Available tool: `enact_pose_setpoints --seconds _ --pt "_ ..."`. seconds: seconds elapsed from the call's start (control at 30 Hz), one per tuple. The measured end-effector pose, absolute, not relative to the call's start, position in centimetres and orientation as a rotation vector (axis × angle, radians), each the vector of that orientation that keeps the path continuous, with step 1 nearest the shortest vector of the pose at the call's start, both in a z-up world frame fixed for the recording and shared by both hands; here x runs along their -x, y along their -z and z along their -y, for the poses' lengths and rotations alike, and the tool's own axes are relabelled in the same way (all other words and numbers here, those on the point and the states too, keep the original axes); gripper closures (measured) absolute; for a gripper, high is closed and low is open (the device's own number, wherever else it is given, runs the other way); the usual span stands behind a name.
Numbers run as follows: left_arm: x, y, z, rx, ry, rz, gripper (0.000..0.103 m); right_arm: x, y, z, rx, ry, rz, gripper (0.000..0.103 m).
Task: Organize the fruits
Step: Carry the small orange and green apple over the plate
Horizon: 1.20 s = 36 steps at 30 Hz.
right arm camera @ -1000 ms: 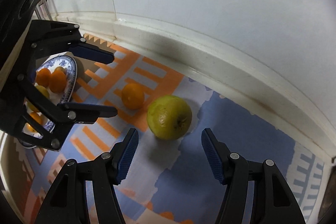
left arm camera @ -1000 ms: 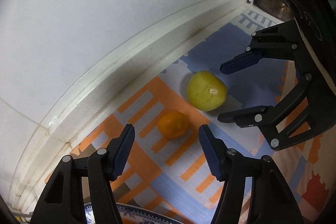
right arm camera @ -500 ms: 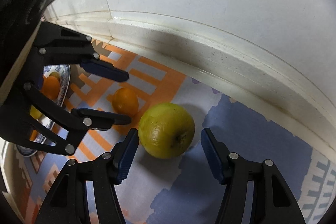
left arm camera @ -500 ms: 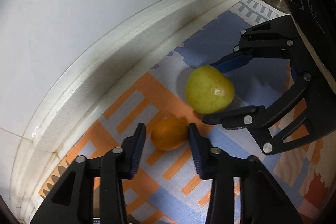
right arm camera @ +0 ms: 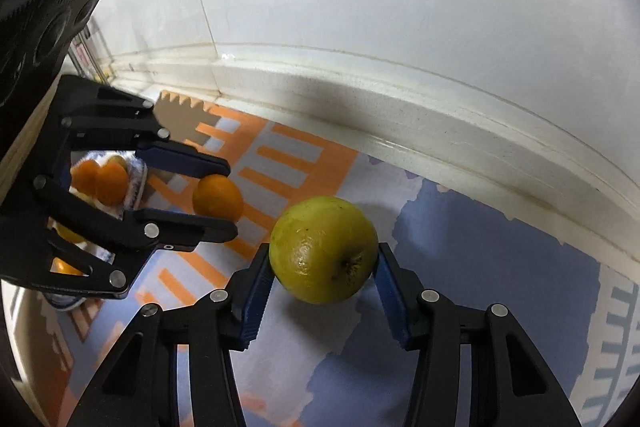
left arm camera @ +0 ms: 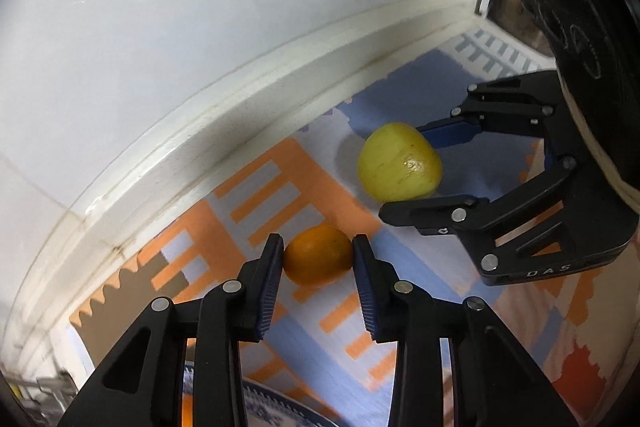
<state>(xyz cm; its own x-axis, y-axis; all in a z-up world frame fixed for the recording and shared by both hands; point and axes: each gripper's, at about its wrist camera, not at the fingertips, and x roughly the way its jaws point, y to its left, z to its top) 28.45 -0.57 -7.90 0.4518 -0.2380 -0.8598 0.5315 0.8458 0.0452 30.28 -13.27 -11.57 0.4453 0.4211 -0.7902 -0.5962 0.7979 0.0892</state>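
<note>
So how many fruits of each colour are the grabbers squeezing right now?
orange fruit: 1, in the left gripper
yellow-green fruit: 1, in the right gripper
Total: 2
The fruits on the plate are partly hidden, so they are not counted.

Left tongs (left arm camera: 318, 257) and right tongs (right arm camera: 324, 267) each seemingly clamp fruit.

A patterned foam mat (left arm camera: 280, 195) in orange, grey and blue covers the floor up to the white skirting board (left arm camera: 224, 131). On the mat: a small orange (left arm camera: 318, 254), a yellow-green apple (right arm camera: 323, 249), and a blue-and-white plate (right arm camera: 136, 183) of fruit.
</note>
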Motion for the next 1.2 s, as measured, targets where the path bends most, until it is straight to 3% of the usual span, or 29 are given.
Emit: enact_pose_setpoints --seconds 0.57,1.2 --pt "-20.1 2.5 -1.6 -0.211 0.34 -0.827 0.069 -23.1 4.8 11.8 0.19 -0.639 -0.738 0.052" --pt "-8.0 0.4 -6.9 0.018 0.013 -0.713 0.069 -14.9 2.0 7.6 0.211 -0.759 -0.646 0.052"
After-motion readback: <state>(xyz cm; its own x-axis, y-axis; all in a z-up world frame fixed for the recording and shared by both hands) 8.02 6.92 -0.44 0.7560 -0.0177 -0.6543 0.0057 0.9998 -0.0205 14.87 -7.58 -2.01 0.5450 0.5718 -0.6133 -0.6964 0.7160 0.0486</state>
